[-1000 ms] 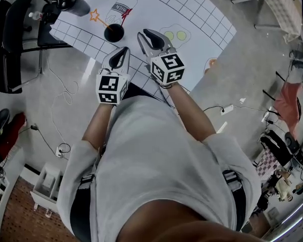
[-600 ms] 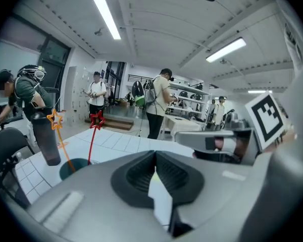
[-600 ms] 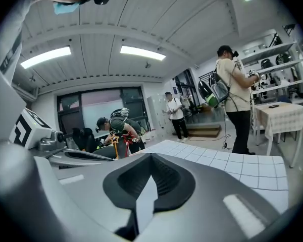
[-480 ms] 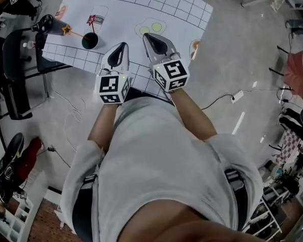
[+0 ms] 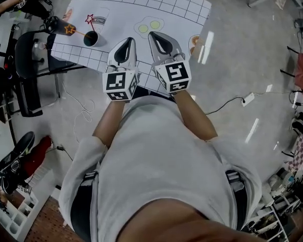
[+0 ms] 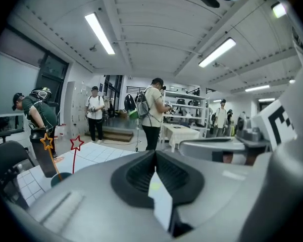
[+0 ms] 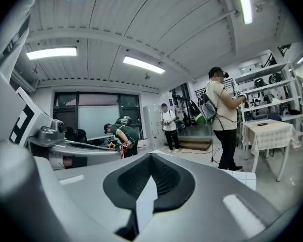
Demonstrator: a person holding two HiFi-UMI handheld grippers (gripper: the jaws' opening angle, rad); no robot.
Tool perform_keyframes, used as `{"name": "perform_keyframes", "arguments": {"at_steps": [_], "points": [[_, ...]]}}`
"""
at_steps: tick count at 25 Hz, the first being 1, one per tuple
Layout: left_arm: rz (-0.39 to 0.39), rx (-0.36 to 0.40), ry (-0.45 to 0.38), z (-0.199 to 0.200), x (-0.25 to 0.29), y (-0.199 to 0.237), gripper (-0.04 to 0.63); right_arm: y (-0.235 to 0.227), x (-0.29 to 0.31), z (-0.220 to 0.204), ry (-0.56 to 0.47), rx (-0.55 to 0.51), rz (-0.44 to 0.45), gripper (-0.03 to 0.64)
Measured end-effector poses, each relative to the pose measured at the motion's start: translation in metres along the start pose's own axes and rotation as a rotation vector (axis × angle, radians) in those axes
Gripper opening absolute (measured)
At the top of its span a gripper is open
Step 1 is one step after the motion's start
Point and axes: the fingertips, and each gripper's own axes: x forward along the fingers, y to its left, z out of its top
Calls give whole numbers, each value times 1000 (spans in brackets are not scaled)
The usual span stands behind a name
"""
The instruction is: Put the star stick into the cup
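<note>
Left gripper (image 5: 127, 41), right gripper (image 5: 155, 35) closed, empty — red star stick (image 5: 90, 19) seemingly in cup (image 5: 90, 38)

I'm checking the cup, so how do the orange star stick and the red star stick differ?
The orange star stick tilts far left in the head view; the red star stick stands nearer upright. The first carries an orange star, the second a red one. Both sit in the dark cup.

We log this as a robotics recording lab. A gridded mat (image 5: 166, 4) lies on bare concrete floor (image 5: 242, 44), with a power strip (image 5: 248, 99) near it. Beyond the mat stand equipment racks (image 6: 188, 103) and people wearing backpack rigs (image 6: 152, 110) under strip lights (image 6: 98, 32).
</note>
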Motion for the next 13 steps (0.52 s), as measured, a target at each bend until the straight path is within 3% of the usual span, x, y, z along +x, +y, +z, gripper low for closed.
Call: {"name": "perform_keyframes", "arguments": {"at_steps": [13], "points": [[-26, 75, 16, 1, -7, -54, 3, -26, -54, 1, -35, 22, -55, -2]]}}
